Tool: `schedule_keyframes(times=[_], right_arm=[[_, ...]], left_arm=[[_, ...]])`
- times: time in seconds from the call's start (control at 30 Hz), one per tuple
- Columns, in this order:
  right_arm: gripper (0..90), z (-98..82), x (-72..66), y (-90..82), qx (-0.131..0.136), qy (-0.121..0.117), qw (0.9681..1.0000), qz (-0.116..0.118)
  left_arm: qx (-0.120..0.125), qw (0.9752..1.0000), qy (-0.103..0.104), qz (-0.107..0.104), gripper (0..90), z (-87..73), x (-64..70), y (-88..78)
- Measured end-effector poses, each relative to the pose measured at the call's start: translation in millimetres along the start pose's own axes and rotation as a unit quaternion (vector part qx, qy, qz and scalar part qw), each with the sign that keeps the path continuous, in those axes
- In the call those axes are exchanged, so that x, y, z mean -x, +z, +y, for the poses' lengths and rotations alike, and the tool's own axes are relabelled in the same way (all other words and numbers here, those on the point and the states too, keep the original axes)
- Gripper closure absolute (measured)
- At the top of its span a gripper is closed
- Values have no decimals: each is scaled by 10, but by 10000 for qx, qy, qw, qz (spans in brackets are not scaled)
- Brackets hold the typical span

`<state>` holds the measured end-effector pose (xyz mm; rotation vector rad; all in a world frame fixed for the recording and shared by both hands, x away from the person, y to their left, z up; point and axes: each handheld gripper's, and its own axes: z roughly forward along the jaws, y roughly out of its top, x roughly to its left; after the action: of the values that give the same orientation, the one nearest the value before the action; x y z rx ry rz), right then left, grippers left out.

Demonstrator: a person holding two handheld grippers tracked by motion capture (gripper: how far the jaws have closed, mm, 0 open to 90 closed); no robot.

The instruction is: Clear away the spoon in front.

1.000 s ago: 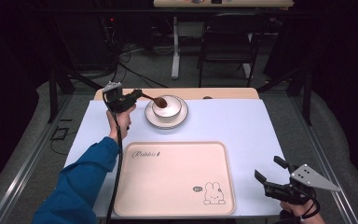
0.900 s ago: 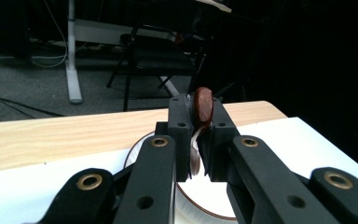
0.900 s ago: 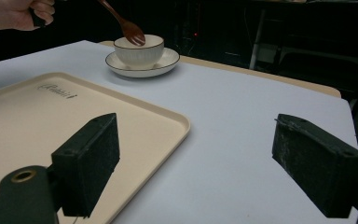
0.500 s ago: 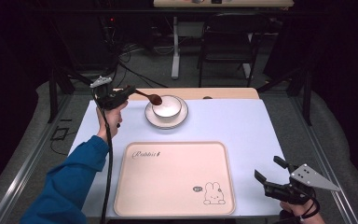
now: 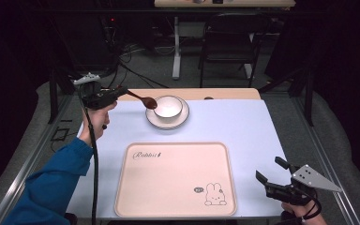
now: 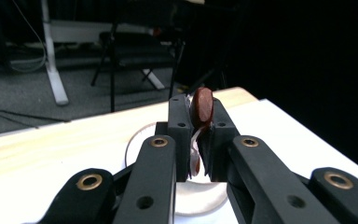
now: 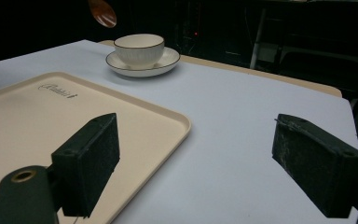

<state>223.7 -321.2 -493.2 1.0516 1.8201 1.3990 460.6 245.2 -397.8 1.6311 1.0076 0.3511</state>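
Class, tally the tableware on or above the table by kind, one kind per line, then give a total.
Spoon, held in the left gripper: 1
Cup: 1
Saucer: 1
Tray: 1
Total: 4

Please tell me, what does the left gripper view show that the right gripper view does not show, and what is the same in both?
Left gripper view alone: the left gripper, its jaws shut on the handle of the brown spoon, whose bowl stands edge-on above the jaw tips.

Right gripper view alone: the right gripper, its jaws wide apart with nothing between them, and the cream tray with its printed word.

Both share the white saucer, the spoon's brown bowl and the pale table cover; the cup is clear in the right gripper view, while the jaws mostly hide it in the left.
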Motion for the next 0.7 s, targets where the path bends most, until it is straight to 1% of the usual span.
schedule_keyframes(times=[0.03,0.1,0.23,0.43,0.53,0.57,0.6,0.7], right_arm=[[140,0,0,0,0,0,10000,-2],[140,1,-2,2,0,0,10000,-3],[140,2,-2,3,-2,-1,10000,-7],[140,1,-1,2,1,0,10000,-8],[140,2,-2,2,4,-3,10000,-8],[140,2,-2,3,3,-2,10000,-7],[140,2,-2,3,3,-2,10000,-7],[140,2,-2,3,2,-4,10000,-10]], left_arm=[[-57,10000,3,-62,838,7,-3,-26],[-124,9999,34,-92,838,20,-4,-64],[-163,9997,66,-162,838,45,-1,-149],[-281,9990,217,-256,838,67,37,-292],[-360,9984,251,-363,837,63,57,-359],[-404,9979,257,-441,837,57,68,-401],[-404,9979,257,-441,838,57,68,-401],[-513,9968,305,-532,837,46,72,-466]])
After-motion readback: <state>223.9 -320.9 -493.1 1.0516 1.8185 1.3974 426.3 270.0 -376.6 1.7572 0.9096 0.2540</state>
